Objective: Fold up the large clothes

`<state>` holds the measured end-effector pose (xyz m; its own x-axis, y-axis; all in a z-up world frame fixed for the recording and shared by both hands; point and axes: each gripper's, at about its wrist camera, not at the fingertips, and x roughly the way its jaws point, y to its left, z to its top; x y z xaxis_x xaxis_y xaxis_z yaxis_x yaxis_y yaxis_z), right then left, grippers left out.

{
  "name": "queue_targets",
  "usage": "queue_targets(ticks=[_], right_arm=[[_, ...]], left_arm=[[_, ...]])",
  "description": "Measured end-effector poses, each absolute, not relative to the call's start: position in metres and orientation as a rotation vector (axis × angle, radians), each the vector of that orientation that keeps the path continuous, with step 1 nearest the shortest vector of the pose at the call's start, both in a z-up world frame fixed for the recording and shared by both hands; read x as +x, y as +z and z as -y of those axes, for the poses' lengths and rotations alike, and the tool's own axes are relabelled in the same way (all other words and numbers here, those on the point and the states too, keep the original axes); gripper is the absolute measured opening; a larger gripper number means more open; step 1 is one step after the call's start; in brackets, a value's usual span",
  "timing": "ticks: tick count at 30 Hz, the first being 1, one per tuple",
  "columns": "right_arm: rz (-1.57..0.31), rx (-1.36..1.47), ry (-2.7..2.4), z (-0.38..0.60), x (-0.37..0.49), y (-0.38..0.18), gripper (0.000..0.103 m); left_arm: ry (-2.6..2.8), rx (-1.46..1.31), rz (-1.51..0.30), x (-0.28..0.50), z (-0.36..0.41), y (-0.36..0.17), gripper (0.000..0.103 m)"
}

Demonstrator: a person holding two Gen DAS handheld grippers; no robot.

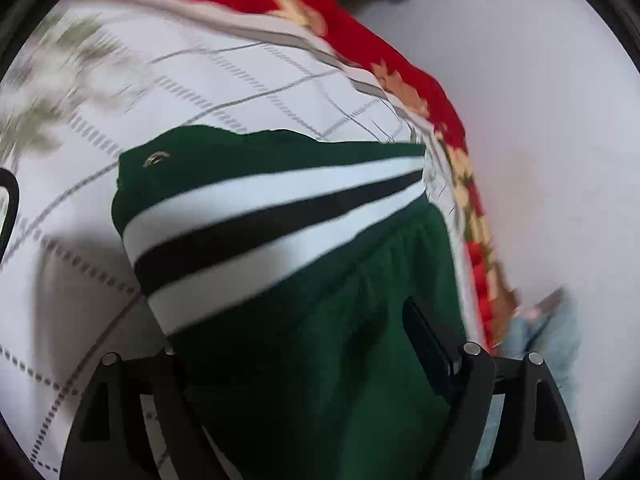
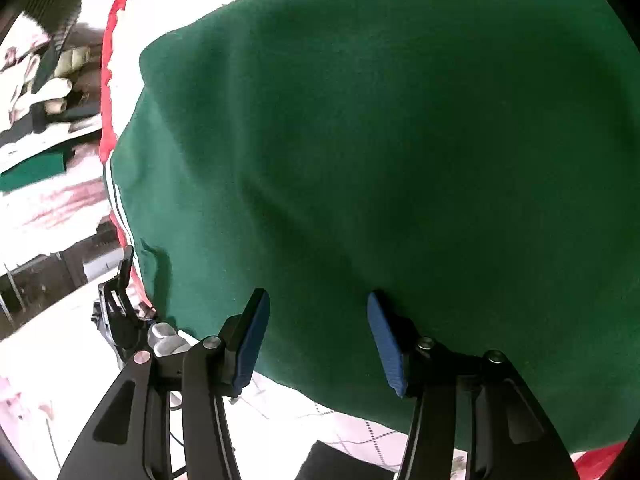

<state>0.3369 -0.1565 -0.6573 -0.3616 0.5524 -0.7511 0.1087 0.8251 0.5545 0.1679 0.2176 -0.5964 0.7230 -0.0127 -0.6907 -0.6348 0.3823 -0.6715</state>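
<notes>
Dead ahead at 12 o'clock of my right gripper, jaws spread w/ nothing held, lies the green garment; left gripper has fabric bunched between its fingers, grip state can't tell.

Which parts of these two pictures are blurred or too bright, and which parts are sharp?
Left wrist view: motion blur smears the red blanket and the checked sheet; the green garment with its white and black stripes is sharper. Right wrist view: the green cloth and the right tool with its blue pads are sharp; the background at left is overexposed, white and washed out. Both views bend straight lines, as fisheye lenses do.
</notes>
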Motion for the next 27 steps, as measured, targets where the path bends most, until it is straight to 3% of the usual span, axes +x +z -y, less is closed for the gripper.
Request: queue_targets(ticks=[2, 3, 10, 11, 13, 16, 21, 24, 26, 27], right_arm=[[-1.919, 0.490, 0.483, 0.158, 0.338, -0.654, 0.054], [-1.918, 0.486, 0.473, 0.162, 0.337, -0.651, 0.054], [-1.794, 0.198, 0.349, 0.164, 0.336, -0.605, 0.054], [-1.824, 0.147, 0.334, 0.161, 0.333, -0.614, 0.045], [-1.868, 0.057, 0.302, 0.154, 0.324, -0.638, 0.018], [-1.855, 0.024, 0.263, 0.145, 0.319, -0.663, 0.018], [-1.856, 0.187, 0.351, 0.173, 0.320, -0.646, 0.020], [-1.756, 0.336, 0.382, 0.222, 0.319, -0.604, 0.035], [-1.651, 0.333, 0.269, 0.272, 0.314, -0.575, 0.080], [-1.614, 0.302, 0.187, 0.299, 0.309, -0.568, 0.086]], left_arm=[[0.495, -1.037, -0.710, 0.174, -0.214, -0.587, 0.049], [0.513, -1.008, -0.730, 0.175, -0.215, -0.583, 0.017], [0.543, -0.882, -0.722, 0.171, -0.229, -0.547, 0.014], [0.550, -0.872, -0.718, 0.171, -0.234, -0.542, 0.014], [0.548, -0.865, -0.711, 0.171, -0.239, -0.535, 0.014], [0.536, -0.790, -0.715, 0.181, -0.230, -0.522, 0.013], [0.508, -0.608, -0.701, 0.205, -0.198, -0.485, 0.013], [0.491, -0.578, -0.689, 0.210, -0.189, -0.470, 0.013], [0.476, -0.544, -0.678, 0.214, -0.179, -0.460, 0.013], [0.466, -0.523, -0.672, 0.216, -0.172, -0.455, 0.013]])
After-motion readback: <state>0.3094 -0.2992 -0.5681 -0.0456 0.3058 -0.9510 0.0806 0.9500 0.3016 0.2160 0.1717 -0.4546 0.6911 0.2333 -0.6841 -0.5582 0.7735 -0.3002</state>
